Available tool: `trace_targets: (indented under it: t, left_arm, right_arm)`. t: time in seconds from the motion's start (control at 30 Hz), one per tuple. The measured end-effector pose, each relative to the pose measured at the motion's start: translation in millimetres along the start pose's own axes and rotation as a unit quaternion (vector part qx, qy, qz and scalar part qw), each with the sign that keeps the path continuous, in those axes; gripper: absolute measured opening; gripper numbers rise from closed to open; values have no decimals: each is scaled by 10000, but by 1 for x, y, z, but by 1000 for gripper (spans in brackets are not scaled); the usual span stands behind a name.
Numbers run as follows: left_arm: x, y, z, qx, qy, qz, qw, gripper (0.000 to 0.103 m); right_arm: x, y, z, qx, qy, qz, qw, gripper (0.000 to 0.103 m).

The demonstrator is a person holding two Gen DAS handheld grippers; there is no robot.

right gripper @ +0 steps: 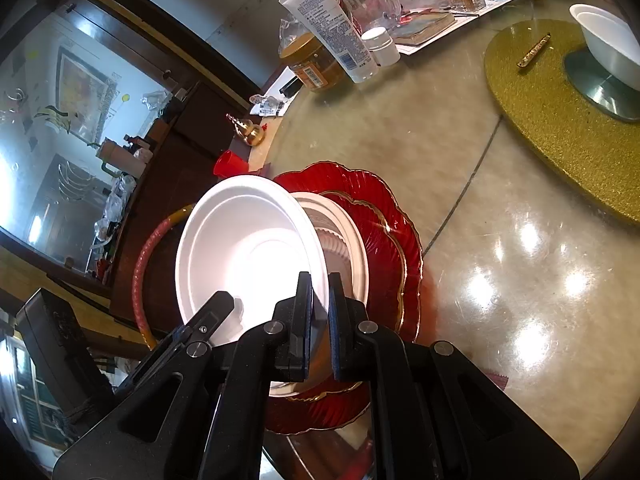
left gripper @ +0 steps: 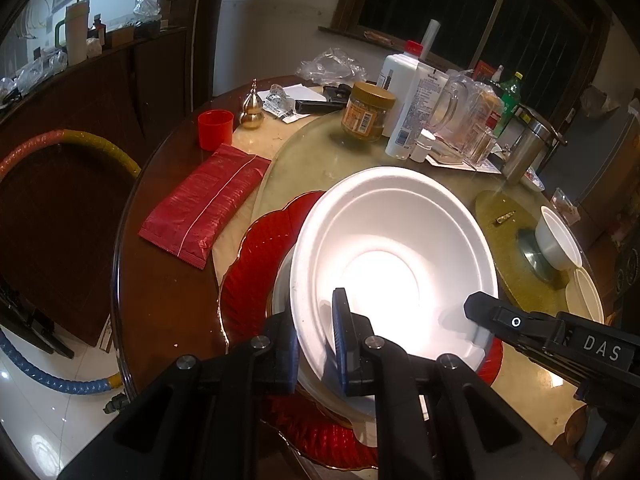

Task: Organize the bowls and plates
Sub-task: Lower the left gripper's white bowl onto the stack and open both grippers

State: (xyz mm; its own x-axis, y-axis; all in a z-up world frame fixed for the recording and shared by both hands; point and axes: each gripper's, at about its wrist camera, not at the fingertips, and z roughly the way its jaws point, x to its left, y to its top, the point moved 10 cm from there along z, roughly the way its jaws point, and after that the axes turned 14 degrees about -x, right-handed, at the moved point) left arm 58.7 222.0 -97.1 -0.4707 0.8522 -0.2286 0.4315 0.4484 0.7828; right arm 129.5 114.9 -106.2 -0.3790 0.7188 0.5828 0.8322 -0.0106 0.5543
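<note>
Both hand-held grippers pinch white foam bowl (left gripper: 394, 248) rim over red plates (right gripper: 384, 216), jars behind.

foam bowl (left gripper: 394, 240): plain white, glare at the centre
scalloped plates (right gripper: 384, 216): ribbed translucent red, edged in gold
placemat (right gripper: 560, 120): glittered gold
small bowl (right gripper: 610, 42): white
packet (left gripper: 204, 204): red, crossed by a thin pale line
cup (left gripper: 215, 129): red
gourd ornament (left gripper: 252, 110): shiny gold
hoop (left gripper: 60, 140): banded in red, yellow and blue
gripper fingers (left gripper: 340, 336): black, padded in blue
</note>
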Motion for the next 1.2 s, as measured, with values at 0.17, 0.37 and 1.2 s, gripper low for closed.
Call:
trace_targets:
  t: [0.17,0.37,1.2]
  left_arm:
    - [0,0,0,0,0,3,10000,13]
    - [0,1,-1,-27,12,18,10000,13]
    - [-4,5,-1,-86,21,74,9999,13]
  right_arm:
    - [0,0,0,2,11,8,10000,7]
    - [1,-1,-1,-31,37,25,10000,7]
    - [1,3,-10,-137,181,110,9997,7]
